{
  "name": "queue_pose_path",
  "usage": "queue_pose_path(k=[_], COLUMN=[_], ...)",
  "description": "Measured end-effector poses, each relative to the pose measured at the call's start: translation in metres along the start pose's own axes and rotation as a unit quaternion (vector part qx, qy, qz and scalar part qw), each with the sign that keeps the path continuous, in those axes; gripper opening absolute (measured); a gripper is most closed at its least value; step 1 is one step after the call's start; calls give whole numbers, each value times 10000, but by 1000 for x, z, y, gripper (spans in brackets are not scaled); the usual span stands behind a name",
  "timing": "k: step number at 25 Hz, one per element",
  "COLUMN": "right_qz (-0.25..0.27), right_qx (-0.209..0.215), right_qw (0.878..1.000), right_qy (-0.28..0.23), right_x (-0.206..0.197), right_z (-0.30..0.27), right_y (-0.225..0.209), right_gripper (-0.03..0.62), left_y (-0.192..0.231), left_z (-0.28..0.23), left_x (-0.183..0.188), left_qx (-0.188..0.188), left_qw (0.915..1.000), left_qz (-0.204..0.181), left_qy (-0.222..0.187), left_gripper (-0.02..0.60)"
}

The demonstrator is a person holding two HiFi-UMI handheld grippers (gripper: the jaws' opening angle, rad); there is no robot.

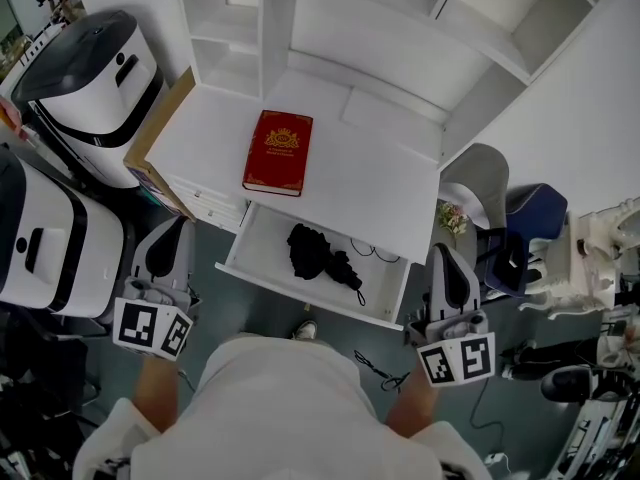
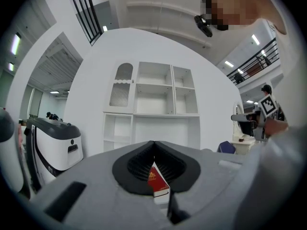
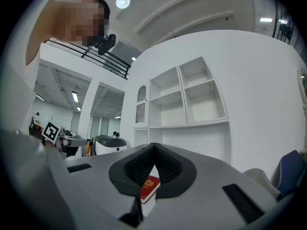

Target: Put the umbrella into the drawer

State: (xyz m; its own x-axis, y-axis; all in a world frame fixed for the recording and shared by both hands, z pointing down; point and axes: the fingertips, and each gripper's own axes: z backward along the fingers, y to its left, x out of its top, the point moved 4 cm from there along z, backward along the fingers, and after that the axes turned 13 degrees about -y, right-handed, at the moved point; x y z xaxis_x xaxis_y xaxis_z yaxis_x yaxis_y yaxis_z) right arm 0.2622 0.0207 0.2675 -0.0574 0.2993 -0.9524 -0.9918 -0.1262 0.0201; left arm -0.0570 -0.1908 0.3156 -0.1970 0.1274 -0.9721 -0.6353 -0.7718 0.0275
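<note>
The black folded umbrella point(image 1: 322, 254) lies inside the open white drawer point(image 1: 262, 278) under the desk top. Neither gripper touches it. My left gripper point(image 1: 172, 236) hangs to the left of the drawer, shut and empty. My right gripper point(image 1: 447, 263) hangs just right of the drawer's front corner, also shut and empty. In the left gripper view the jaws of the left gripper point(image 2: 154, 145) meet at their tips, and the same holds for the right gripper point(image 3: 153, 147) in its own view. Both views look level toward the desk.
A red book point(image 1: 278, 153) point(image 2: 157, 180) point(image 3: 149, 188) lies on the white desk point(image 1: 380, 188). White shelves point(image 1: 300, 28) stand behind. Two white machines point(image 1: 90, 88) point(image 1: 40, 238) stand at the left, a grey chair point(image 1: 482, 183) and a blue seat point(image 1: 535, 218) at the right. A cable point(image 1: 380, 370) lies on the floor.
</note>
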Motion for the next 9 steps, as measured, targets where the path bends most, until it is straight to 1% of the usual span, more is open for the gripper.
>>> queue_pose_path(k=[5, 9], right_qz=[12, 3], right_qx=[142, 166], right_qw=[9999, 9999], right_qy=[23, 0], right_x=[-2, -4], right_z=[-4, -5], right_y=[-4, -12], right_gripper=[2, 2], left_y=[-8, -13], left_z=[0, -1], left_x=[-1, -5], left_qx=[73, 141], left_qw=[10000, 9999], left_qz=[-4, -2], left_qy=[-10, 4], left_gripper=[14, 14])
